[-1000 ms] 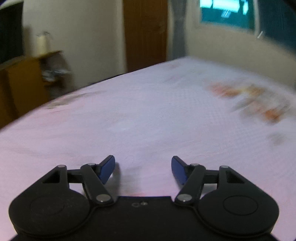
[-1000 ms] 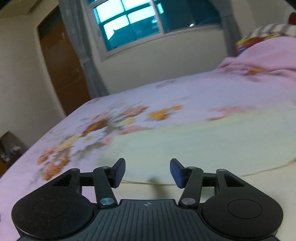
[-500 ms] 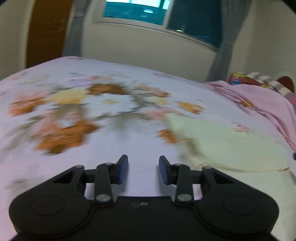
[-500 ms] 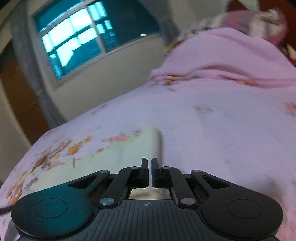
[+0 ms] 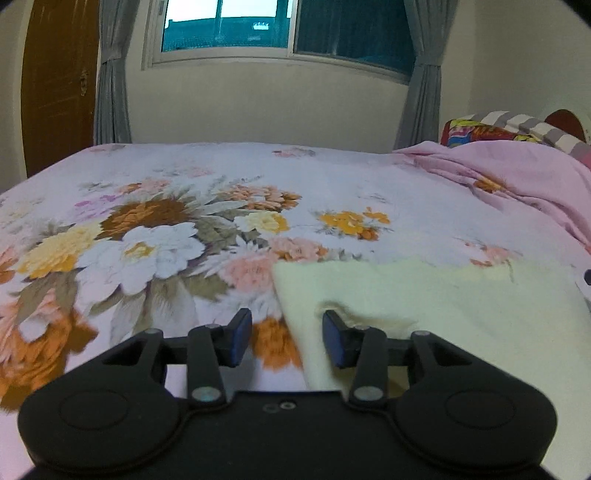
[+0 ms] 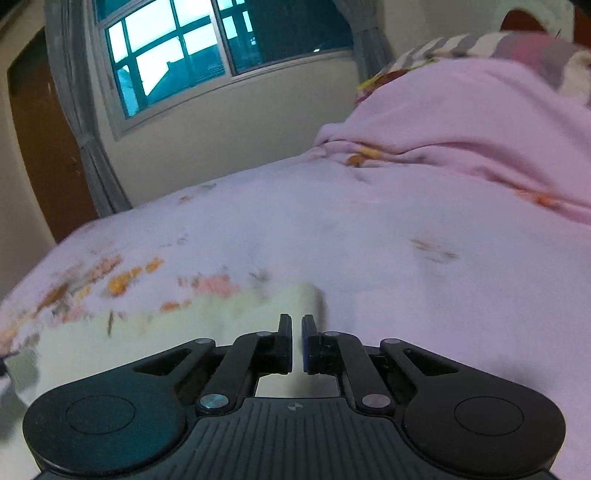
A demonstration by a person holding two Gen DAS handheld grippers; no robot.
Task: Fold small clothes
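Note:
A pale yellow cloth [image 5: 443,306] lies flat on the floral bedsheet [image 5: 147,229]. My left gripper [image 5: 287,338] is open, and the cloth's left edge runs between its fingers. In the right wrist view the same cloth [image 6: 203,325] lies low and left. My right gripper [image 6: 296,343] has its jaws almost together at the cloth's right corner; whether cloth is pinched between them is hidden.
A bunched pink blanket [image 5: 517,184] and a striped pillow [image 5: 517,127] lie at the right end of the bed. A window [image 5: 258,26] with grey curtains and a brown door [image 5: 55,81] stand behind the bed.
My left gripper swung right to the cloth's left edge and opened wider than half a second ago. My right gripper moved to the cloth's right corner and closed its jaws.

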